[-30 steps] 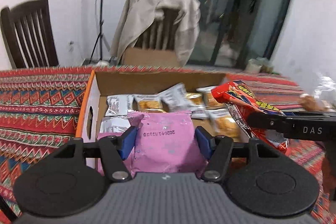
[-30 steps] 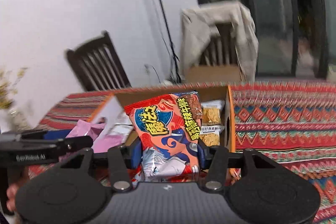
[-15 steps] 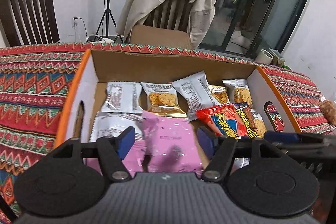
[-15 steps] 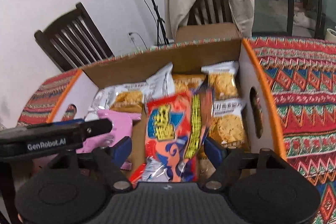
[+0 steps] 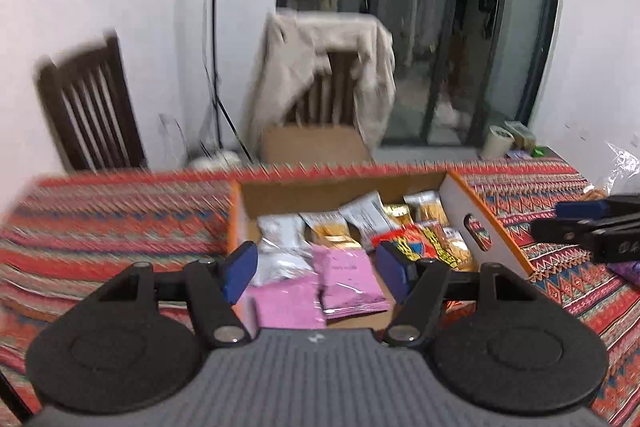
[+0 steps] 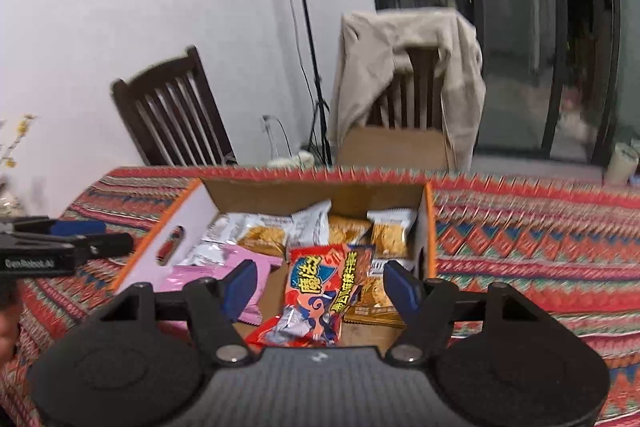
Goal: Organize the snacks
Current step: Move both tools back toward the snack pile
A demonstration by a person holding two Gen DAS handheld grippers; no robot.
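Note:
An open cardboard box with orange rims sits on the patterned tablecloth and holds several snack packets. Two pink packets lie at its near left. A red-orange chip bag lies at its near right, beside silver and yellow cracker packets. My left gripper is open and empty above the box's near edge. My right gripper is open and empty above the chip bag. Each gripper shows at the edge of the other's view.
Two dark wooden chairs stand behind the table, one draped with a beige jacket. A small cardboard box rests on that chair. A clear bag lies at the table's far right. Glass doors stand behind.
Both grippers opened and let go: the pink packet and the chip bag now lie in the box. Both grippers have pulled back and up from the box.

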